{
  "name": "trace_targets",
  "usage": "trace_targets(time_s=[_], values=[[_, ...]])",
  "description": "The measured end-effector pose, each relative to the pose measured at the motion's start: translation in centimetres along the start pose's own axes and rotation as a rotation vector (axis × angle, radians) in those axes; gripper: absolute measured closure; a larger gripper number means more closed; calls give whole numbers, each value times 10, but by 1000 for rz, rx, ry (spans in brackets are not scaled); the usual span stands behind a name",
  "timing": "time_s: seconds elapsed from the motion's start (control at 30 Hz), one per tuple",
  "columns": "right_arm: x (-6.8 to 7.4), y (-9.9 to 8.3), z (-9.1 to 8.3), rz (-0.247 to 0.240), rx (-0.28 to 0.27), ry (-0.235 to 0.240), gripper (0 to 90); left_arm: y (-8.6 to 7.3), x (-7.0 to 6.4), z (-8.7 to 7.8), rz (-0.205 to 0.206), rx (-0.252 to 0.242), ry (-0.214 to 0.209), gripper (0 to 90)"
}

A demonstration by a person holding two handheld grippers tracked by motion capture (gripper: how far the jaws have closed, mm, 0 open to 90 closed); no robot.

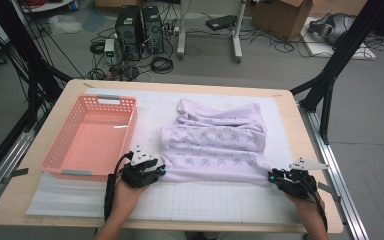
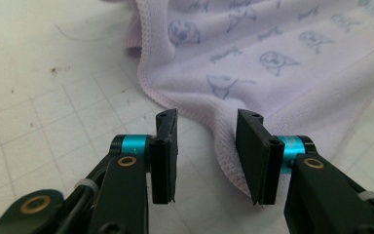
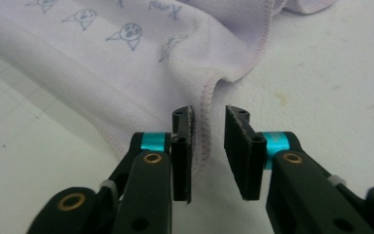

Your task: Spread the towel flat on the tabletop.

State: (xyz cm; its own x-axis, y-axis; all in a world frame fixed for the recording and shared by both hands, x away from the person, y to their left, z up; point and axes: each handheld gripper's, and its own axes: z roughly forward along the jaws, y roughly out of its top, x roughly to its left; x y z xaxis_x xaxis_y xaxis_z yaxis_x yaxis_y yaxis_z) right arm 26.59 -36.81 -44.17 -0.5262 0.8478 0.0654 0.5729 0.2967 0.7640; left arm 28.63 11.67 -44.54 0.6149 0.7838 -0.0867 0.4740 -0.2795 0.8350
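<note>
1. at the bottom of the high view, two forearms come in; the left gripper (image 1: 159, 171) sits low and left of centre, the right gripper (image 1: 272, 176) low and right, each at a near corner of the towel (image 1: 215, 145).
2. in the left gripper view the left gripper (image 2: 207, 156) has its jaws apart at a moderate width, and the stitched near corner of the lilac towel (image 2: 253, 63) lies in the gap between them, not yet pinched.
3. in the right gripper view the right gripper (image 3: 208, 151) stands narrower but still parted; the towel (image 3: 126, 63) hem runs against the left-hand jaw, with a sliver of room beside the other.
4. the towel, printed with small dog faces, lies folded and rumpled in the middle of the high view on the white grid mat (image 1: 205, 200); its near edge is straight, its far edge bunched.
5. bare mat shows below the towel's near edge, and a strip to its right before the wooden table edge (image 1: 307, 145).
6. the pink basket (image 1: 60, 150) sits at centre left, just beside the left gripper and a little apart from the towel's left edge.
7. beyond the table's far edge, at the top of the frame, computer towers (image 1: 140, 27) and cables lie on the floor.
</note>
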Motion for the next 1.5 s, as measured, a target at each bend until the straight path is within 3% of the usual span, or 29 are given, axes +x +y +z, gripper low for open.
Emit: trace_targets(time_s=[0.33,0.47,0.67,0.87,0.97,1.07,1.17,1.3,1.43,1.5], values=[[10,-12,-25,12,-97,-38,695,-17,-13,-32,7,-48,6,615],[14,-20,-33,34,-105,-36,696,-26,-20,-39,11,-34,-37,662],[24,-26,-36,27,-94,-28,692,-31,-31,-34,23,10,-48,690],[29,-29,-38,6,-79,-23,679,-23,-36,-20,55,18,-55,719],[28,-30,-39,12,-81,-25,676,-15,-36,-9,68,27,-39,704],[26,-32,-39,23,-79,-27,675,-8,-34,3,59,76,-11,684],[25,-33,-40,32,-83,-29,672,-4,-35,9,36,76,6,670],[26,-31,-37,35,-84,-24,669,-4,-40,11,76,78,40,674],[30,-28,-30,26,-71,-16,653,-4,-40,11,80,79,33,752],[33,-27,-24,26,-58,-9,590,-5,-39,9,75,80,34,866]])
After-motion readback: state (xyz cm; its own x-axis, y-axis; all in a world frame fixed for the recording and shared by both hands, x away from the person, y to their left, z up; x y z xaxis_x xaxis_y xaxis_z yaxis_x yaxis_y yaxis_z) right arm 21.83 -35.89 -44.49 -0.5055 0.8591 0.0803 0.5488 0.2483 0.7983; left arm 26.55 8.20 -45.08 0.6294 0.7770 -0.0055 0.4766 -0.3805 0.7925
